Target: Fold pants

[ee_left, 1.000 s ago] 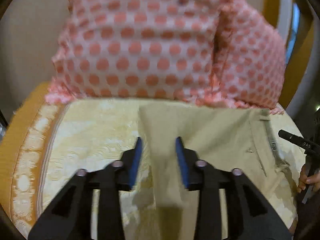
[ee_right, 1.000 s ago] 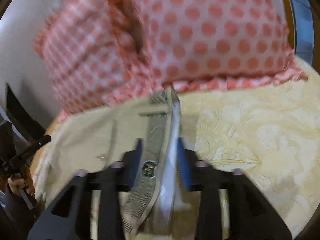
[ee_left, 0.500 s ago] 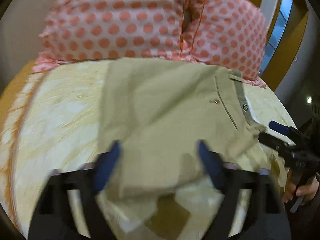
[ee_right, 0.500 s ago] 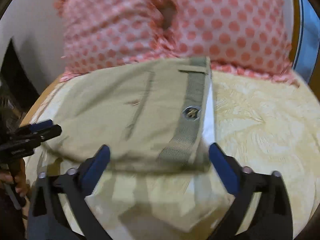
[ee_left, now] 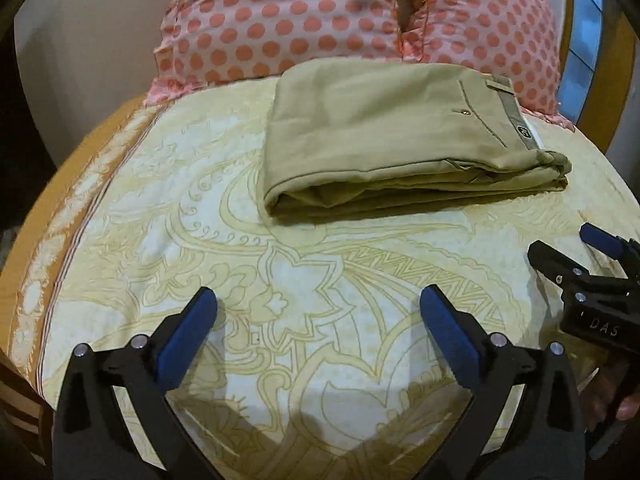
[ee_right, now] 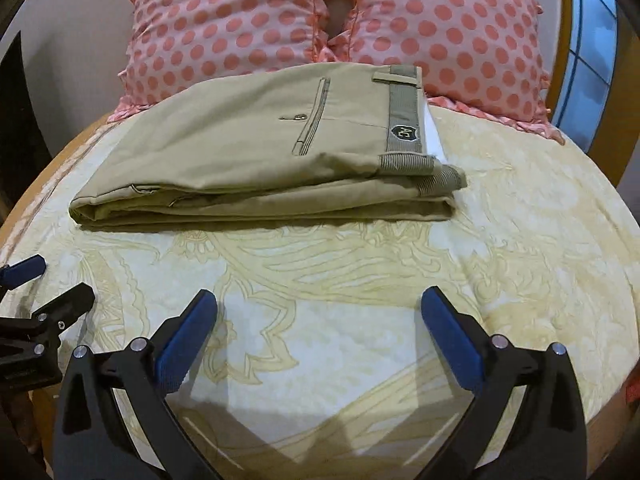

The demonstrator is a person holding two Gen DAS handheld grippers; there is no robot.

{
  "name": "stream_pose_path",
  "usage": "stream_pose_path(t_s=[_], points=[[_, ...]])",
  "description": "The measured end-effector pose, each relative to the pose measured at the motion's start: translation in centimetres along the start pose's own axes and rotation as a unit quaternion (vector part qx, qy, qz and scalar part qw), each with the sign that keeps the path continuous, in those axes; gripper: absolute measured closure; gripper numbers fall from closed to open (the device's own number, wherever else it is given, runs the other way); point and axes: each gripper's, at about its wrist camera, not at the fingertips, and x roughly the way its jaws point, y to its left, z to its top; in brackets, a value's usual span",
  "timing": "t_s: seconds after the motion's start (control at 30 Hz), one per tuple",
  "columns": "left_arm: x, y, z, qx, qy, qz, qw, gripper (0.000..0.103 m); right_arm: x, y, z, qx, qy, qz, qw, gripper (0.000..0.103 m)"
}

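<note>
Both the left hand-held gripper (ee_left: 318,312) and right hand-held gripper (ee_right: 320,314) have let go, wide apart now; the pants (ee_right: 256,148) lie folded on the bed (ee_right: 520,220)

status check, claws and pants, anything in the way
Left claw open, empty, over the bedsheet. Right claw open, empty. Pants folded, lying against the pillows. Nothing in the way.

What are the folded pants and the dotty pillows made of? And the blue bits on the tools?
The pants look like matte khaki cotton twill: smooth, crisp folds, ribbed waistband.
The pillows seem soft printed cotton, with frilly edges.
The blue pads on the right tool look like rubber or foam, dull, not shiny; the black arms look like plastic.
</note>
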Motion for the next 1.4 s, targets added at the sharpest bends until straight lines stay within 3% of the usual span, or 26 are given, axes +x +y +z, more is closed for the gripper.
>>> stream_pose_path(t_s=[0.23, 1.4], points=[[-0.26, 0.3, -0.55, -0.001, -0.016, -0.002, 0.9999, 0.002, -0.09, 0.23, -0.24, 0.011, -0.003, -0.009, 1.0, 0.001], [-0.18, 0.67, -0.22, -0.001, -0.015, -0.003, 0.9999, 0.002, -0.08, 0.15, -0.14, 0.012, -0.002, -0.011, 1.0, 0.001]])
